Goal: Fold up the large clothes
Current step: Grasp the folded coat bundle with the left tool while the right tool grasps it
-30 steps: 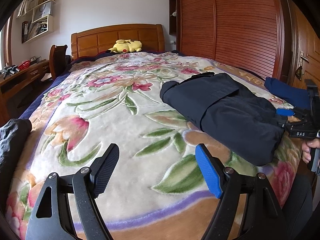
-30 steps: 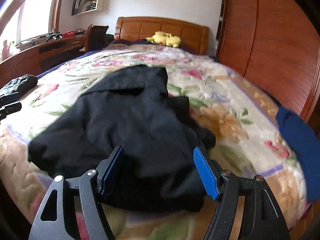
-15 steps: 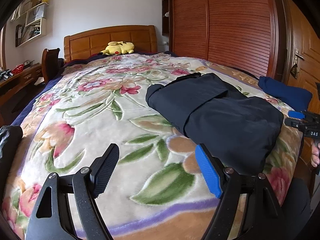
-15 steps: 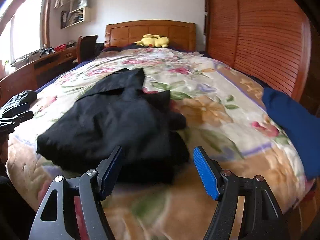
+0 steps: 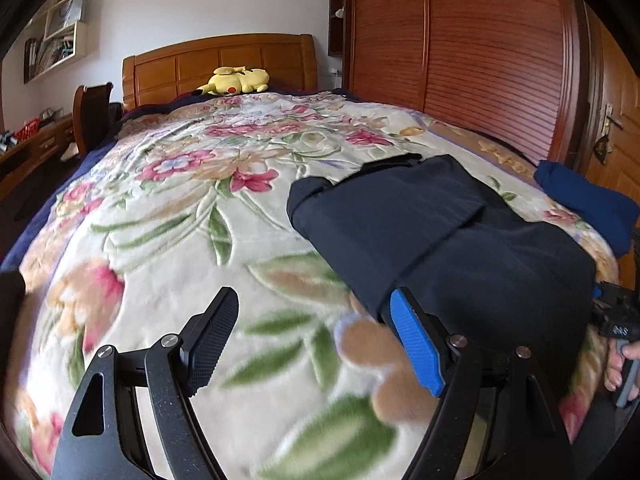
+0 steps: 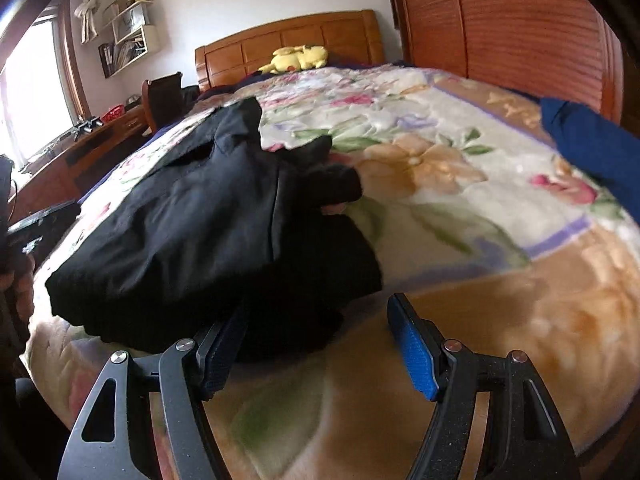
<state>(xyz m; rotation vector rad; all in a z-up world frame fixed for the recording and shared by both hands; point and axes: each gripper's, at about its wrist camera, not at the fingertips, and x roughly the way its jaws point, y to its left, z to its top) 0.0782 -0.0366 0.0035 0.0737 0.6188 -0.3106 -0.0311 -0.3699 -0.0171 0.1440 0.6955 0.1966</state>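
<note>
— Black and blue pads are showing on both tools, so how are the fingers standing?

— The left gripper is hanging wide over the floral blanket, with nothing between its fingers, and its blue pad is sitting just beside the near edge of the folded dark garment. The right gripper is also spread, its fingers have just been closing a little, and they are gripping nothing; its dark pad is lying against the garment's near hem.

— Where is the garment lying?

— It is resting on the blanket near the foot of the bed, towards the wardrobe side. A blue garment is lying beyond it at the bed's edge.

— And further back?

— A yellow plush toy is sitting against the wooden headboard, with the slatted wardrobe standing alongside.
</note>
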